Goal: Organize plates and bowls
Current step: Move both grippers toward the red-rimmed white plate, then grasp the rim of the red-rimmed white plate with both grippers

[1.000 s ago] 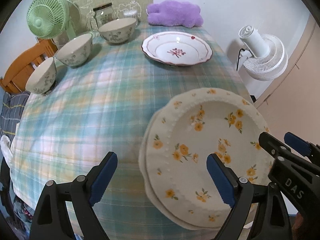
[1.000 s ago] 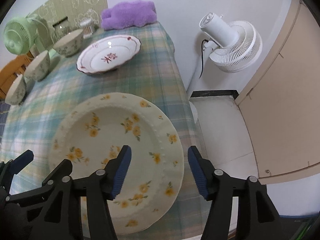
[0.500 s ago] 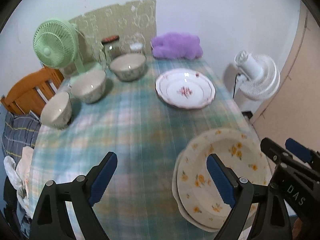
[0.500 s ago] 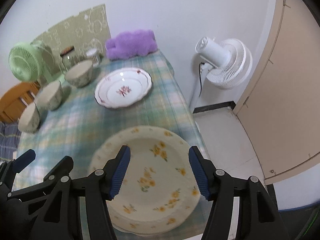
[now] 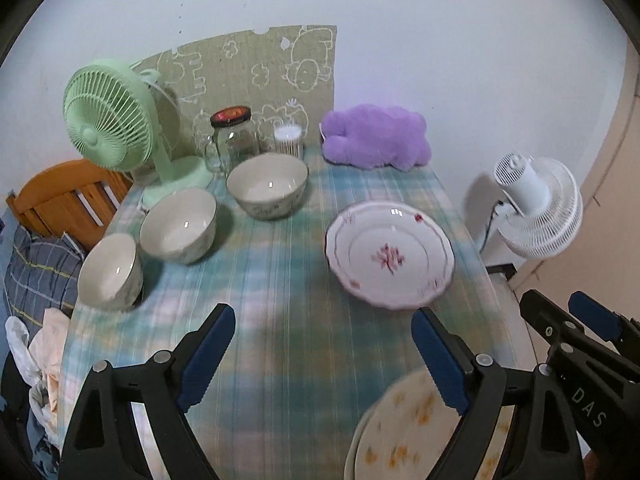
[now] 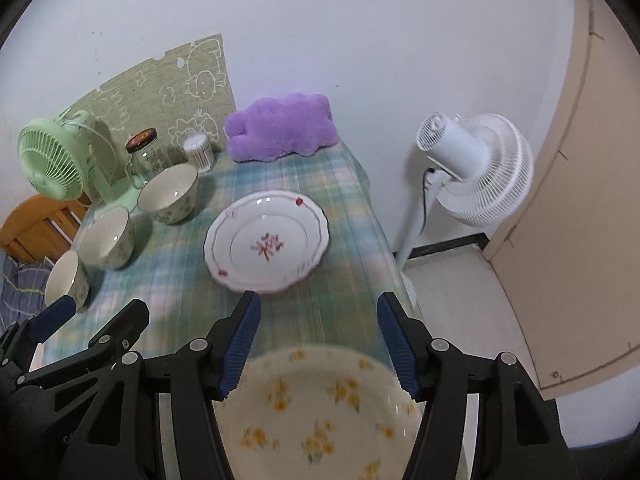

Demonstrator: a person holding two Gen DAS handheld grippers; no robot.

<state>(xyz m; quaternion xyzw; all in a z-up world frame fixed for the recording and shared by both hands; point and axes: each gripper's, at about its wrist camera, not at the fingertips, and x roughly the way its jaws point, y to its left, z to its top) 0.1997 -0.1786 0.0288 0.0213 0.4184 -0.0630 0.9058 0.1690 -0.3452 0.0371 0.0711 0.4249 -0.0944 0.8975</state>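
Note:
A stack of yellow-flowered plates lies at the near right corner of the checked table. Farther back sits a white plate with a red flower. Three cream bowls stand in a row on the left: a large one, a middle one and a small one. My left gripper hangs open above the cloth with nothing in it. My right gripper is open above the far rim of the yellow-flowered stack and does not touch it.
Along the back wall stand a green desk fan, a glass jar, a tub of cotton swabs and a purple plush. A white floor fan stands right of the table. On the left are a wooden chair and piled clothes.
Both grippers have risen and drawn back from the yellow-flowered plates, which have slid to the bottom of both views. More of the table and the back wall shows. The jaws kept their width.

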